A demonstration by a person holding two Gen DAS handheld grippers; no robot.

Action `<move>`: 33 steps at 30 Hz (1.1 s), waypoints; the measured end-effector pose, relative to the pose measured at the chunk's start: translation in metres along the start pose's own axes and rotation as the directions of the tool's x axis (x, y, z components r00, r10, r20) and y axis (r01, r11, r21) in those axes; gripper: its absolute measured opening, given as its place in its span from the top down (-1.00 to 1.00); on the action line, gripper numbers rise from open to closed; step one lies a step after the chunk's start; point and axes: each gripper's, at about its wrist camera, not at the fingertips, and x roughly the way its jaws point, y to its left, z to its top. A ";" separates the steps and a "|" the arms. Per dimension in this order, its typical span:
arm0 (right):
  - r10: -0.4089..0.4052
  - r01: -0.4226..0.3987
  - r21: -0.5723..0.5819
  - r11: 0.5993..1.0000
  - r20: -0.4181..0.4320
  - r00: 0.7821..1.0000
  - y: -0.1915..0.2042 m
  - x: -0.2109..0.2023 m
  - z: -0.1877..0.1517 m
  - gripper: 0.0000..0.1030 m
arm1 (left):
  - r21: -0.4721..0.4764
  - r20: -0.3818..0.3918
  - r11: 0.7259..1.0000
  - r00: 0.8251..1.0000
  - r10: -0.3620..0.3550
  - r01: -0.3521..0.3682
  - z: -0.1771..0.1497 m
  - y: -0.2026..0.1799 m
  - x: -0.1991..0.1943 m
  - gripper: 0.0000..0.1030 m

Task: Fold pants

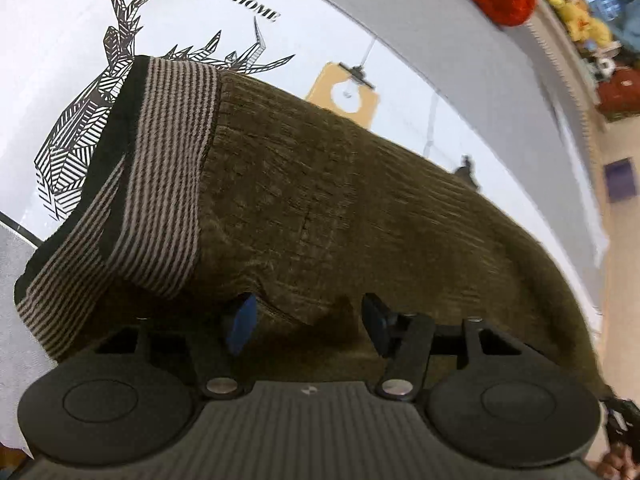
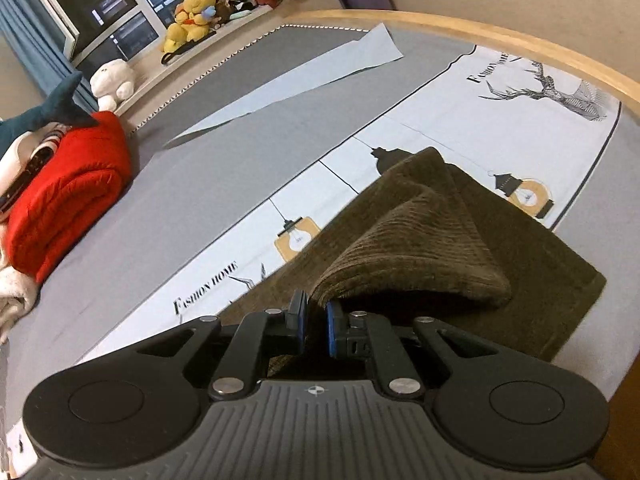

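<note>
- Black ribbed housing and two round discs fill the near edge of both wrist views, cutting off whatever lies beneath each gripper.
- Left gripper (image 1: pixel 308 326): its jaws stand apart, blue pads clear of the cloth, with nothing pinched. A raised fold of the pants (image 1: pixel 320 208) sits in the gap between them, just below the fingertips.
- Pants: olive-brown corduroy with fine ribs. The striped waistband (image 1: pixel 160 184), brown and grey with a black edge, is turned over at the left of the left view. The near and right edges of the cloth run out behind the gripper body.
- Printed sheet (image 1: pixel 72 40) under the pants is pale, with a line-drawn stag half hidden by the waistband and lettering cut off at the top edge.
- Right gripper (image 2: pixel 316 320): its jaws are closed on a corner of the pants, lifting a ribbed fold into a soft hump just beyond the fingertips. The rest of the cloth lies flat to the right, its far corner squared.
- Grey bedspread (image 2: pixel 180 184) stretches far and left. A red quilted blanket (image 2: pixel 68 192) lies rolled at the left, partly cut off.
- Stuffed toys (image 2: pixel 192 16) line the far ledge, small and hard to make out.
</note>
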 end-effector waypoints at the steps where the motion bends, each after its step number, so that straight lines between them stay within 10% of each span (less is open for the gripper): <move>1: 0.003 -0.003 0.007 1.000 0.000 1.000 0.000 0.002 0.002 0.80 | 0.025 0.011 0.999 1.000 0.029 -0.029 0.001 -0.007 0.003 -0.22; 3: 0.008 -0.008 0.017 1.000 0.002 1.000 -0.003 0.004 0.005 0.80 | 0.068 0.030 0.994 0.996 0.082 -0.084 0.002 -0.016 0.007 -0.09; 7: 0.017 -0.017 0.025 1.000 -0.003 1.000 -0.008 0.004 0.006 0.80 | 0.089 0.056 0.985 0.988 0.145 -0.150 0.004 -0.013 0.006 0.86; 17: 0.085 -0.087 0.034 0.996 0.061 0.995 -0.019 -0.037 0.003 0.85 | 0.175 0.314 0.984 0.949 -0.028 -0.029 -0.008 0.003 -0.105 0.96; 21: 0.024 -0.023 0.020 1.000 -0.083 0.996 -0.032 -0.036 -0.010 0.85 | 0.181 0.275 0.984 0.960 -0.051 0.001 -0.013 0.038 -0.129 0.95; 25: -0.145 0.116 -0.098 0.988 -0.389 0.909 -0.044 0.010 -0.039 0.72 | 0.270 0.192 0.942 0.970 0.152 -0.201 -0.018 0.044 -0.104 0.86; 29: -0.169 0.183 0.026 0.983 -0.273 0.947 -0.071 0.004 -0.019 0.71 | 0.213 0.341 0.950 0.929 0.147 -0.229 -0.010 0.042 -0.130 -0.09; 33: -0.234 0.246 0.371 0.896 -0.078 0.969 -0.123 -0.026 0.000 0.60 | 0.203 0.368 0.962 0.925 0.098 -0.182 0.000 0.025 -0.134 -0.20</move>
